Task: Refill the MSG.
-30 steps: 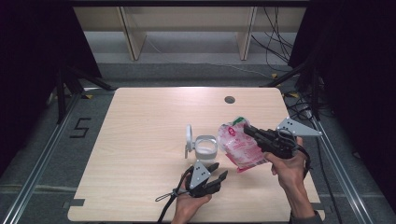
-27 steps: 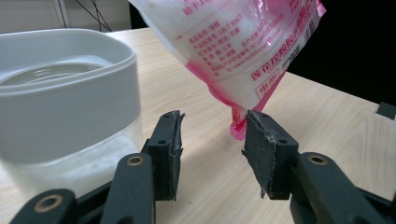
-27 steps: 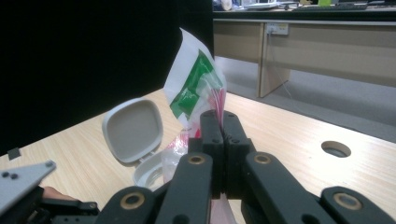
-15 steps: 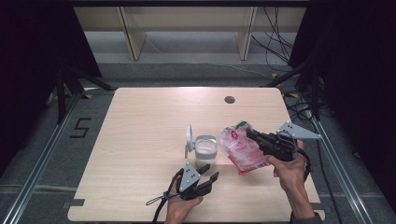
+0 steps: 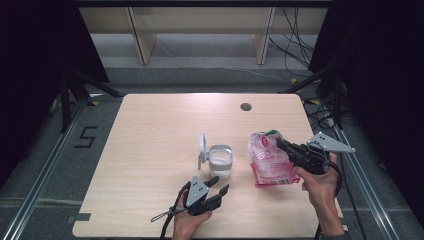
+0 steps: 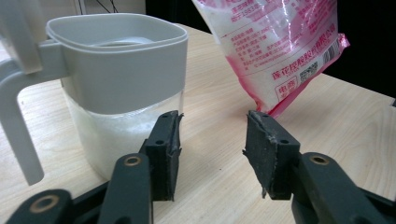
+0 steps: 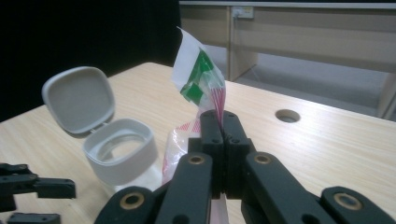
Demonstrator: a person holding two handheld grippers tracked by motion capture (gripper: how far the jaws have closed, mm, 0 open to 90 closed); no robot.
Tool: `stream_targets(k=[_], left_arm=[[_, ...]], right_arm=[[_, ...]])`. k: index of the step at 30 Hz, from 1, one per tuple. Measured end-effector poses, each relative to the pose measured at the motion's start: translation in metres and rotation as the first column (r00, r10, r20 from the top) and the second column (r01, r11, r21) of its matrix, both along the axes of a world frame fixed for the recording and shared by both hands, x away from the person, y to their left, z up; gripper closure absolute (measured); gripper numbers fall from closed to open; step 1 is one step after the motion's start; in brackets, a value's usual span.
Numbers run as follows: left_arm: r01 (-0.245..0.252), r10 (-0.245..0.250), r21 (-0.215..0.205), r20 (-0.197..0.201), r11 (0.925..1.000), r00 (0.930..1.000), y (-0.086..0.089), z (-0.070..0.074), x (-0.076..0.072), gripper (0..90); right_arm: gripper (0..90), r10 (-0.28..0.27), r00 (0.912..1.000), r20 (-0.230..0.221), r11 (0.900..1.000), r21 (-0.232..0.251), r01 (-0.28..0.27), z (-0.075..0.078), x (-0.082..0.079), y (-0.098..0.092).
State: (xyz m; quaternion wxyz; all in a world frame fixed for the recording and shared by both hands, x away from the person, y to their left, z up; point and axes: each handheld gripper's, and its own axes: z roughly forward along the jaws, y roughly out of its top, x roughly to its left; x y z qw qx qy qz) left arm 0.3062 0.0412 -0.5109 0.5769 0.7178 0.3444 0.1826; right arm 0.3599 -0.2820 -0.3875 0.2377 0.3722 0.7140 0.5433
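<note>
Bench (image 5: 150,165): pale wood top with a round hole (image 5: 245,106) near its far edge; it carries the jar, and the lower end of the bag seems to rest on it, though the high view is too coarse to be sure.
Bag (image 5: 269,159): pink-and-white printed pouch of white grains with a green patch at its top corner, held up toward the right side of the bench, just beside the jar and apart from it.
Jar (image 5: 220,161): clear container with a grey collar and white contents, upright near the middle of the bench; its hinged lid (image 5: 202,146) stands open on the left side.
Right hand-held gripper (image 5: 281,145): jaws pressed together on the top edge of the bag, the film pinched between the pads in the right gripper view; it reaches in level from the right.
Left hand-held gripper (image 5: 219,185): jaws apart with nothing between them, having just been opening a little; it sits low near the front edge, pointing at the gap between jar and bag, touching neither.
Left pads (image 6: 164,149): worn black rubber, frayed at the edges.
</note>
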Motion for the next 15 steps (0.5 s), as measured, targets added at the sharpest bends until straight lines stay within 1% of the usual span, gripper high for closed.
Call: stream_targets(k=[1,2,3,4,5,6,7,8,9,10,11,12,13,14,15], left_arm=[[0.000,0.000,0.000,0.000,1.0000,1.0000,0.000,0.000,0.000,52.6],[-0.011,0.011,0.001,-0.007,0.9999,0.9999,0.001,0.001,-0.001,52.5],[-0.011,0.011,0.001,-0.007,0.9999,0.9999,0.001,0.001,-0.001,52.2],[-0.015,0.015,-0.004,-0.006,0.9999,0.9999,0.002,0.001,-0.001,51.8],[-0.010,0.010,-0.010,-0.005,0.9999,0.9999,0.002,0.001,-0.001,51.2],[-0.011,0.011,0.002,-0.009,0.9999,0.9999,0.004,0.001,-0.002,50.4],[-0.011,0.011,0.002,-0.009,0.9999,0.9999,0.004,0.001,-0.002,49.9],[-0.011,0.011,0.002,-0.009,0.9999,0.9999,0.004,0.001,-0.002,49.6],[-0.009,0.009,-0.003,-0.009,1.0000,0.9999,0.004,0.001,-0.002,49.6],[-0.011,0.011,-0.003,-0.012,0.9999,0.9999,0.005,0.001,-0.002,49.1],[-0.016,0.016,-0.014,-0.016,0.9998,0.9997,0.004,0.001,-0.002,48.8],[-0.011,0.010,-0.028,-0.010,0.9995,0.9999,0.004,0.001,-0.002,48.4],[-0.011,0.010,-0.028,-0.010,0.9995,0.9999,0.004,0.001,-0.002,48.3],[-0.017,0.017,-0.011,-0.016,0.9998,0.9997,0.006,0.002,-0.003,48.2],[-0.017,0.017,-0.011,-0.016,0.9998,0.9997,0.006,0.002,-0.003,48.2]], right_arm=[[90.0,0.000,1.0000,0.000,1.000,0.000,0.000,0.000,0.000,0.000],[90.0,-0.018,0.9998,0.000,1.000,-0.020,0.018,0.000,-0.001,-0.001],[90.0,-0.018,0.9998,0.000,1.000,-0.020,0.018,0.000,-0.001,-0.001],[90.0,-0.019,0.9996,0.023,1.000,-0.025,0.019,-0.001,0.000,-0.002],[90.0,-0.012,0.9994,0.032,0.999,-0.031,0.013,-0.001,0.001,-0.003],[90.0,-0.023,0.9990,0.037,0.999,-0.047,0.025,-0.001,0.001,-0.004],[90.0,-0.023,0.9990,0.037,0.999,-0.047,0.025,-0.001,0.001,-0.004],[90.0,-0.046,0.9988,0.017,0.998,-0.046,0.047,-0.002,-0.001,-0.006],[90.0,-0.046,0.9988,0.017,0.998,-0.046,0.047,-0.002,-0.001,-0.006],[90.0,-0.041,0.9986,0.034,0.998,-0.054,0.043,-0.003,0.001,-0.008],[90.0,-0.043,0.9988,0.023,0.998,-0.047,0.044,-0.003,0.002,-0.009],[90.0,-0.060,0.9981,0.016,0.997,-0.051,0.061,-0.004,0.002,-0.011],[90.0,-0.060,0.9981,0.016,0.997,-0.051,0.061,-0.004,0.002,-0.011],[90.0,-0.061,0.9981,0.005,0.997,-0.047,0.061,-0.006,0.002,-0.012],[90.0,-0.061,0.9981,0.005,0.997,-0.047,0.061,-0.006,0.002,-0.012]])
